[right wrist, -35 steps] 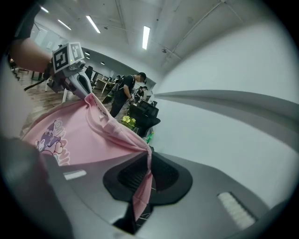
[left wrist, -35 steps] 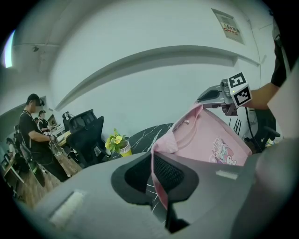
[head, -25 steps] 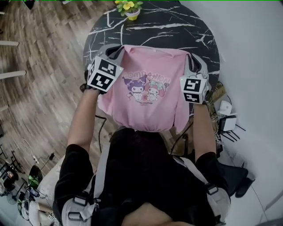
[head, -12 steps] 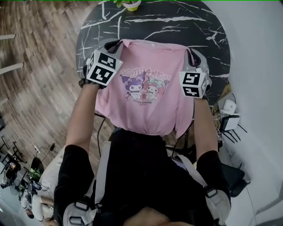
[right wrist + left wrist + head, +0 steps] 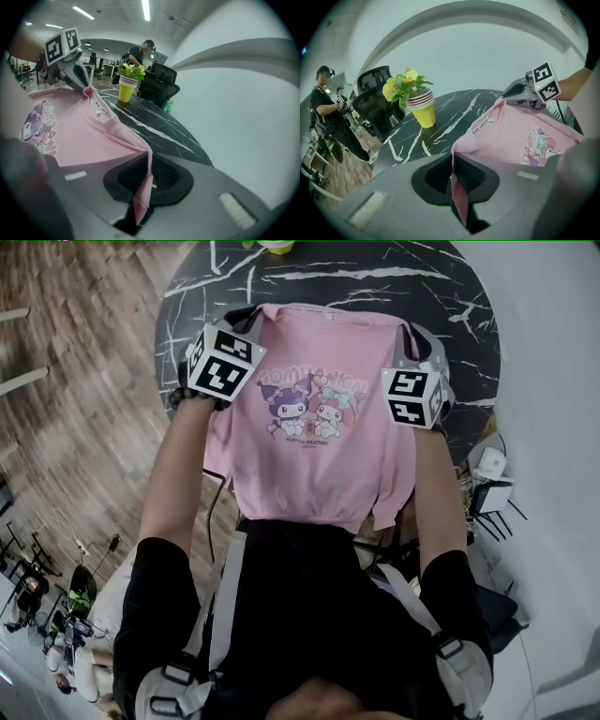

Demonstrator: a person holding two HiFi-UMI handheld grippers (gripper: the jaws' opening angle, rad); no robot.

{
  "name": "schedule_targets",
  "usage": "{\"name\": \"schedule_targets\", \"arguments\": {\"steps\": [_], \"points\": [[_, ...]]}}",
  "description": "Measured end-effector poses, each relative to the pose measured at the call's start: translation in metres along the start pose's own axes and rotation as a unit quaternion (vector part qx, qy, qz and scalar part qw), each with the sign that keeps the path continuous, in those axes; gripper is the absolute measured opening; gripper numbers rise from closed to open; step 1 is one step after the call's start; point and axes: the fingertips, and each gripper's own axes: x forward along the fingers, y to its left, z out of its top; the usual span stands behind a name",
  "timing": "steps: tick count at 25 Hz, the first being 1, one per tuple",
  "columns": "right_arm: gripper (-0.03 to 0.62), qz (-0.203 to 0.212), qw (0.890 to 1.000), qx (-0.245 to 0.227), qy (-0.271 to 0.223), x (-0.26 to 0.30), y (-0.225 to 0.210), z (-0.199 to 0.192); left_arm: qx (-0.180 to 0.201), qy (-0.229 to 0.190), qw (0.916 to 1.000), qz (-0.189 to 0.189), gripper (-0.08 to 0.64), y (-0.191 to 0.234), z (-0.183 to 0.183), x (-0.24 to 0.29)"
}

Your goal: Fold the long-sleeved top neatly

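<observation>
While it is stretched above the black marbled bench [image 5: 450, 296], the pink long-sleeved top [image 5: 319, 465] is held by both shoulders, hem hanging against the person's torso. Left gripper [image 5: 457, 161] fingers [image 5: 393, 187] are clamped on one shoulder's fabric, right gripper [image 5: 149, 164] fingers [image 5: 225, 187] on the other. A yellow flower pot [image 5: 423, 110] is seen at the far edge.

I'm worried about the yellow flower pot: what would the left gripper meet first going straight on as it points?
Probably the black marbled tabletop, beside the pink top; the flower pot stands left of that line, though depth is unclear.
</observation>
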Motion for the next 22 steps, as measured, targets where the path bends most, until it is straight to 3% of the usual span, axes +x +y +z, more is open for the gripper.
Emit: {"name": "schedule_targets", "arguments": {"steps": [10, 12, 14, 22], "points": [[0.047, 0.005, 1.000, 0.019, -0.018, 0.019, -0.018, 0.023, 0.002, -0.006, 1.0000, 0.006, 0.030, 0.019, 0.022, 0.009], [0.145, 0.028, 0.999, 0.037, -0.017, 0.018, -0.012, 0.023, -0.006, -0.003, 1.0000, 0.002, 0.115, 0.017, 0.017, 0.009], [0.188, 0.045, 0.998, 0.045, -0.013, 0.017, -0.006, 0.019, -0.014, 0.001, 0.9999, -0.001, 0.199, 0.016, 0.009, 0.007], [0.190, 0.039, 0.998, 0.055, -0.013, -0.012, 0.004, 0.013, -0.064, -0.008, 0.9979, 0.009, 0.199, 0.008, -0.017, -0.030]]}}
